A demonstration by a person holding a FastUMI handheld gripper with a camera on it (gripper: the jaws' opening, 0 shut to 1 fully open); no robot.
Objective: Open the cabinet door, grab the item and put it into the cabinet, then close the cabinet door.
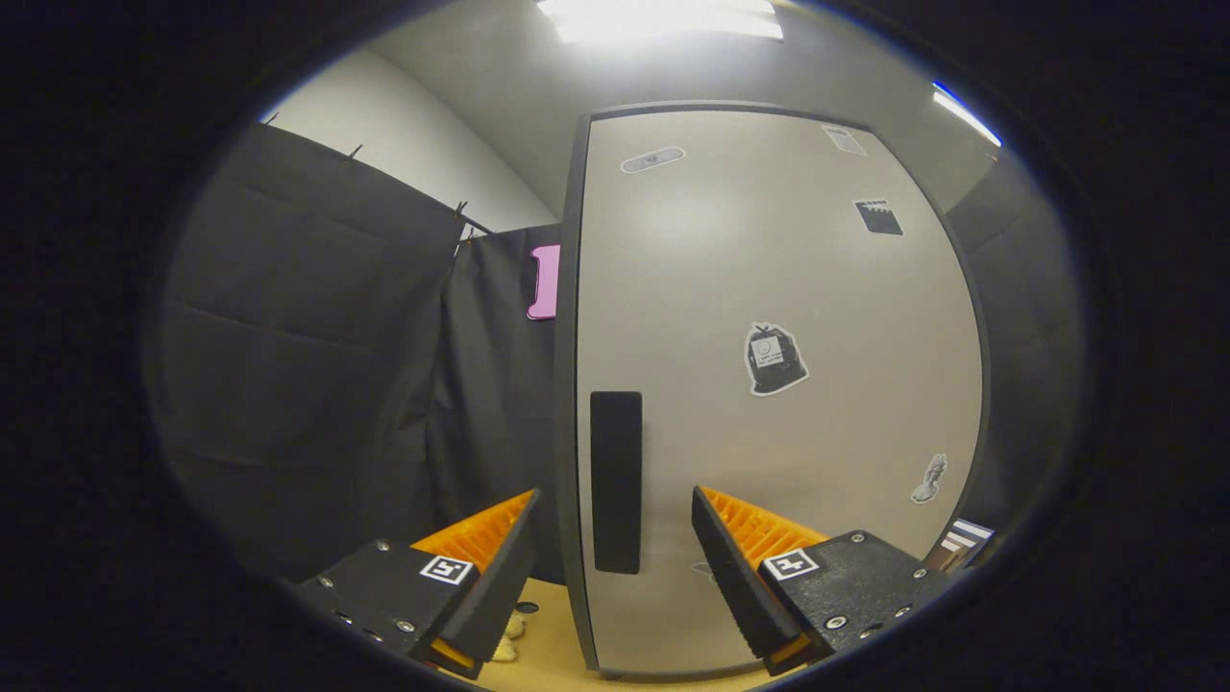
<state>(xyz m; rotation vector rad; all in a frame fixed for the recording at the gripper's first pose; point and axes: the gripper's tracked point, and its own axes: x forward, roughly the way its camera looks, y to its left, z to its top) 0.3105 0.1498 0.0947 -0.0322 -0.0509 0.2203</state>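
The cabinet door (pixel 769 384) fills the centre and right of the frame, a tall pale panel with a dark edge, standing shut (no gap shows along its left edge). A long black handle (pixel 615 481) runs upright near that left edge, in the lower middle of the frame.

The claw (pixel 615 514) is spread wide and holds nothing. Its two fingers rise from the bottom of the frame, one on each side of the handle's lower part, and the handle shows in the gap between their tips. Whether the tips reach the door cannot be told.

Several stickers sit on the door: a dark bag-shaped one (pixel 774 358) right of centre, a small black square one (pixel 878 217) toward the upper right, a pale oval one (pixel 652 159) near the top, and a small grey figure (pixel 929 479) at the lower right.

At the bottom of the frame a strip of tan desk (pixel 548 644) shows beneath the door. A small pale yellow item (pixel 511 638) lies on it just beside the left finger, mostly hidden (too little shows to say what it is).

Black cloth (pixel 317 365) hangs across the left of the frame, and a bright ceiling light (pixel 663 17) glows at the top.
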